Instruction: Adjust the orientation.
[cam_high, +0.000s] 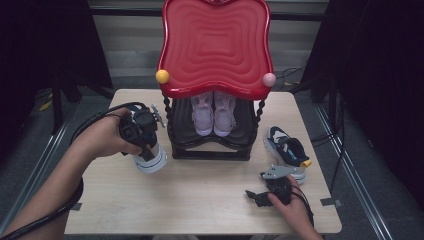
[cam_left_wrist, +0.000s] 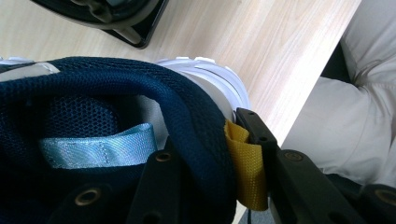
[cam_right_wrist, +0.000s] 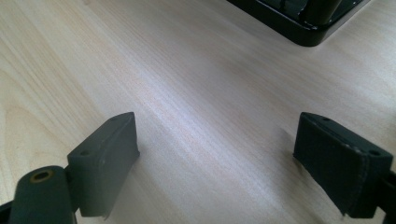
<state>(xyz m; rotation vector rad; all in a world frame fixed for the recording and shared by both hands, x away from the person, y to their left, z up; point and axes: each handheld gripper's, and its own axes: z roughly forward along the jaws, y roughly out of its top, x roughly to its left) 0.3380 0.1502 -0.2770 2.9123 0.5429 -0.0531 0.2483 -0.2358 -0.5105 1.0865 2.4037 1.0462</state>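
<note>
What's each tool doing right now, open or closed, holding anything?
Left tool: closed on the heel collar of the navy shoe.
Right tool: open, holding nothing, above the table.

- My left gripper (cam_high: 145, 145) clamps a navy shoe (cam_left_wrist: 116, 126): white sole, yellow heel tab (cam_left_wrist: 245, 168), pale blue tongue loop.
- Beside the black rack (cam_high: 210, 150): its navy twin (cam_high: 287, 150).
- On it: pink pair (cam_high: 214, 114), red ripple-patterned tray (cam_high: 216, 45).

Overhead light brightens the wooden table (cam_high: 200, 195) and glares off the red tray (cam_high: 216, 45); surroundings left and right fall dark, close-ups slightly soft
</note>
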